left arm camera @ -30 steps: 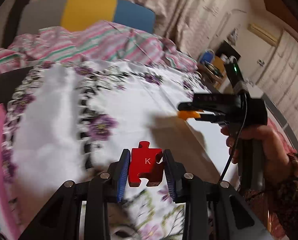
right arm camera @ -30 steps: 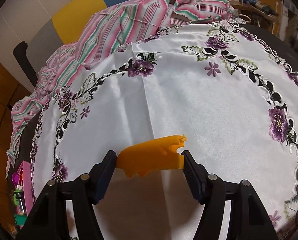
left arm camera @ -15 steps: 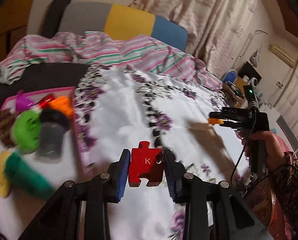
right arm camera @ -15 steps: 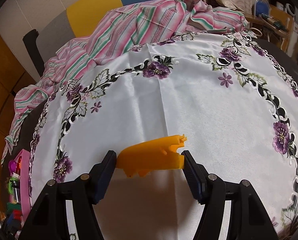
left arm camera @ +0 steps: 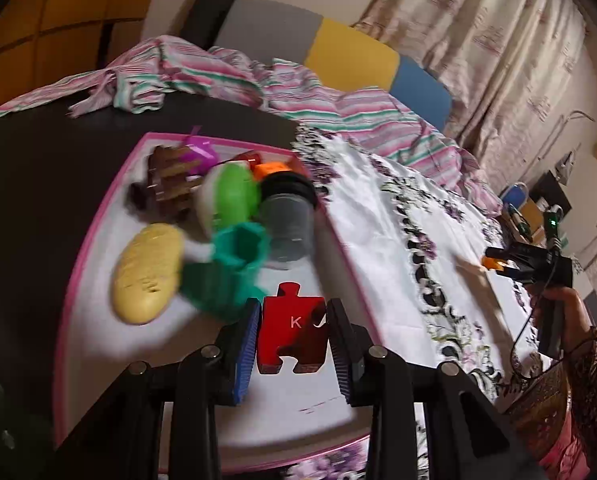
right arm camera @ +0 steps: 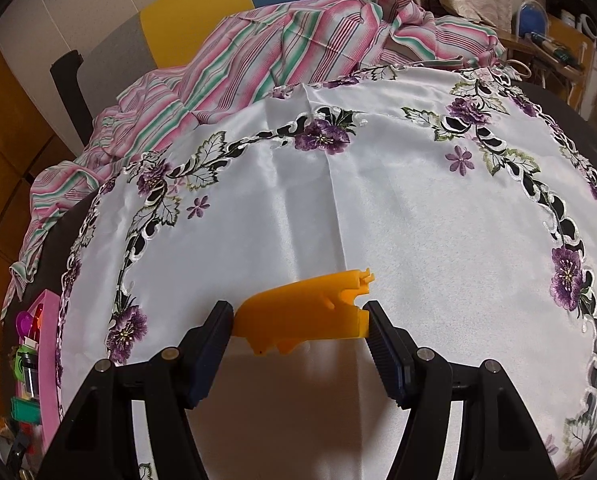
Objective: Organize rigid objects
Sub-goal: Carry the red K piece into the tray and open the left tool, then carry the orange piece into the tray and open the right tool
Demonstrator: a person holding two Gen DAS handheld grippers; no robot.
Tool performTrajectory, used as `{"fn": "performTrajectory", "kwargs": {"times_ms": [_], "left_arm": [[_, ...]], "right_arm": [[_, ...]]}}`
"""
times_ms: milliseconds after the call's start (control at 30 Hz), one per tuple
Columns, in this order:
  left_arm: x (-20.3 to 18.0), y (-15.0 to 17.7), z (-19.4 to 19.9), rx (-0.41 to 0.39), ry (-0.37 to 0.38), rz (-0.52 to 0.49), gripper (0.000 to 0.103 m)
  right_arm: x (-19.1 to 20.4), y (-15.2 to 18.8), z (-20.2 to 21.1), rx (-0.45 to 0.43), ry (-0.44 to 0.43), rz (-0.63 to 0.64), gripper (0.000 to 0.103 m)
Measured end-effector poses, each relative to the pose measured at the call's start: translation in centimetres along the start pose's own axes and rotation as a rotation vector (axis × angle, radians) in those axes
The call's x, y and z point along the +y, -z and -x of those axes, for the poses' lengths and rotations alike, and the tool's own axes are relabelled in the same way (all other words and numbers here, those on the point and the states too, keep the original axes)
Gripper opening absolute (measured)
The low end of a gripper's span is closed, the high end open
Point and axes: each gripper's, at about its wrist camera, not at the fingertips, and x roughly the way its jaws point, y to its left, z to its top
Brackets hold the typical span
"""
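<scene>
The red puzzle piece (left arm camera: 292, 326), marked K, is clamped between the pads of the left gripper (left arm camera: 293, 344), above the near part of the pink-rimmed tray (left arm camera: 83, 240); its lower edge is partly shadowed; the tray's contents are blurred: a yellow oval (left arm camera: 146, 274), a green cup (left arm camera: 238, 250), a grey jar (left arm camera: 288, 216); the right gripper (right arm camera: 300, 330) pinches an orange plastic piece (right arm camera: 304, 308) over the floral tablecloth (right arm camera: 418, 220), its underside hidden.
</scene>
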Motion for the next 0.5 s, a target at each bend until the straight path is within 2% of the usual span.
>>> {"fn": "performTrajectory", "kwargs": {"times_ms": [300,367,400,500], "left_arm": [[3.1,1.0,1.2,0.002,-0.073,0.026,0.033],[3.5,1.1,1.5,-0.007,-0.081,0.04,0.037],[3.6,1.1,1.6,-0.013,-0.095,0.041,0.043],[3.6,1.0,2.1,-0.028,-0.09,0.04,0.044]], "right_arm": [[0.3,0.0,0.1,-0.004,0.004,0.013,0.067],[0.6,0.1,0.3,-0.011,-0.007,0.024,0.067],[0.8,0.1,0.5,-0.016,-0.01,0.032,0.067],[1.8,0.3,1.0,-0.038,-0.023,0.073,0.067]]}}
